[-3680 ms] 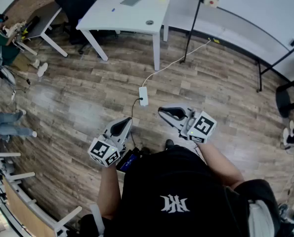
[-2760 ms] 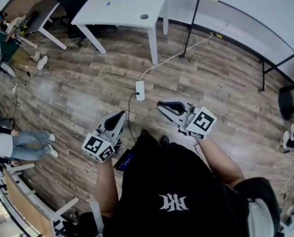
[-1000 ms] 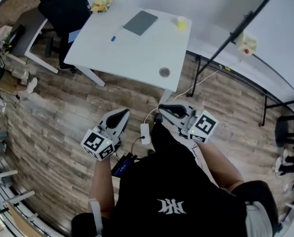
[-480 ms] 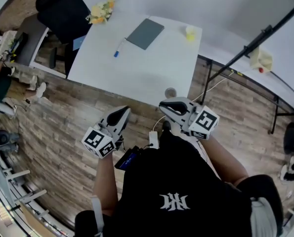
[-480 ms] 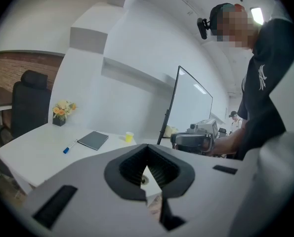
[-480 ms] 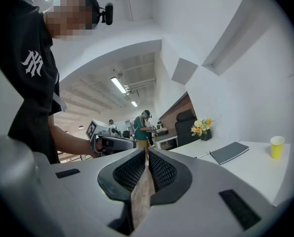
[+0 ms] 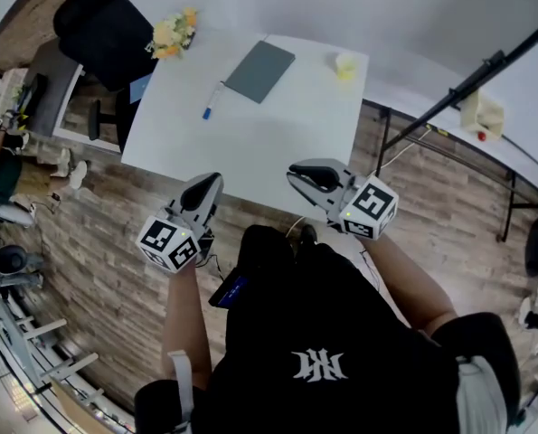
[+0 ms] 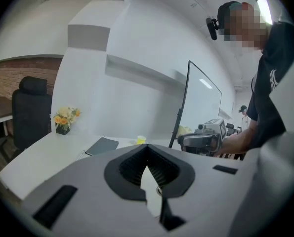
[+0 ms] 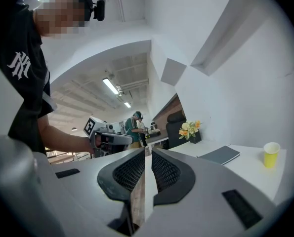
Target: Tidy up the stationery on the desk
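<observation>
Wood-plank floor (image 7: pixel 88 215) surrounds a white desk (image 7: pixel 278 152) set against a white wall; a black chair (image 7: pixel 106 30) stands at its left end. On the desk, from the left, are flowers (image 7: pixel 171 33) at the far corner, a pen (image 7: pixel 212 102), a grey notebook (image 7: pixel 260 70) and a yellow cup (image 7: pixel 345 63); pen and notebook both slant from near-left to far-right, the pen's blue cap at its near end. The left gripper (image 7: pixel 209 182) hangs over the desk's near edge, fingers clenched on nothing; the right gripper (image 7: pixel 296 172), beside it, has fingers pressed to a thin slit, empty. Only the head view shows the pen; only the right gripper view shows a person (image 9: pixel 133 125) far across the room.
</observation>
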The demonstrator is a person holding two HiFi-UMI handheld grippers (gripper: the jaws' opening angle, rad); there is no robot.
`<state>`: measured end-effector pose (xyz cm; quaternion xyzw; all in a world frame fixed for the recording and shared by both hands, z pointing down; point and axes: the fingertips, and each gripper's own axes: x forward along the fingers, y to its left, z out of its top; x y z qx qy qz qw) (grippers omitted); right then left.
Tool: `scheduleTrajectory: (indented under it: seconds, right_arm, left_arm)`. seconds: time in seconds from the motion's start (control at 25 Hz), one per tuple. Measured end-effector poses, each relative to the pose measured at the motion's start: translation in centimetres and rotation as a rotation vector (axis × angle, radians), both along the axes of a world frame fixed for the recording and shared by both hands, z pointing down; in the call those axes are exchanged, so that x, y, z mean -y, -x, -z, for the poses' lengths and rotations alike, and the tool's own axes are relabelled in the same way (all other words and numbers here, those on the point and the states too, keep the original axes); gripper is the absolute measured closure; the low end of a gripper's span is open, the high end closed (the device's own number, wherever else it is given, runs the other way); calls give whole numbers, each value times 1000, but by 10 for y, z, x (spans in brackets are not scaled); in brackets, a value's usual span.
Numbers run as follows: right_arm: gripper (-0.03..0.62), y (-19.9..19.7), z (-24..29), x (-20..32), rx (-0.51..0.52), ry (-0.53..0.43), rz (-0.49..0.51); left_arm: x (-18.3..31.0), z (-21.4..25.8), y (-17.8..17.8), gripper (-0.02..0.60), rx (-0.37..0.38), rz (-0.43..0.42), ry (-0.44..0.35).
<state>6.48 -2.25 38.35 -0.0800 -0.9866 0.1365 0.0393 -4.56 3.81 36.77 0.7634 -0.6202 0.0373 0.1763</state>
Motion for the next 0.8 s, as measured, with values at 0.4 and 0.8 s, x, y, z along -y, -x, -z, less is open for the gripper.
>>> scheduleTrajectory:
  seconds: [0.4, 0.8]
  right_arm:
    - [548, 52, -18, 73, -75, 31, -138]
    - [484, 130, -45, 146, -123, 119, -321]
  left_arm:
    - [81, -24, 60, 581, 48, -114, 66]
    - [167, -64, 161, 557, 76, -207, 175]
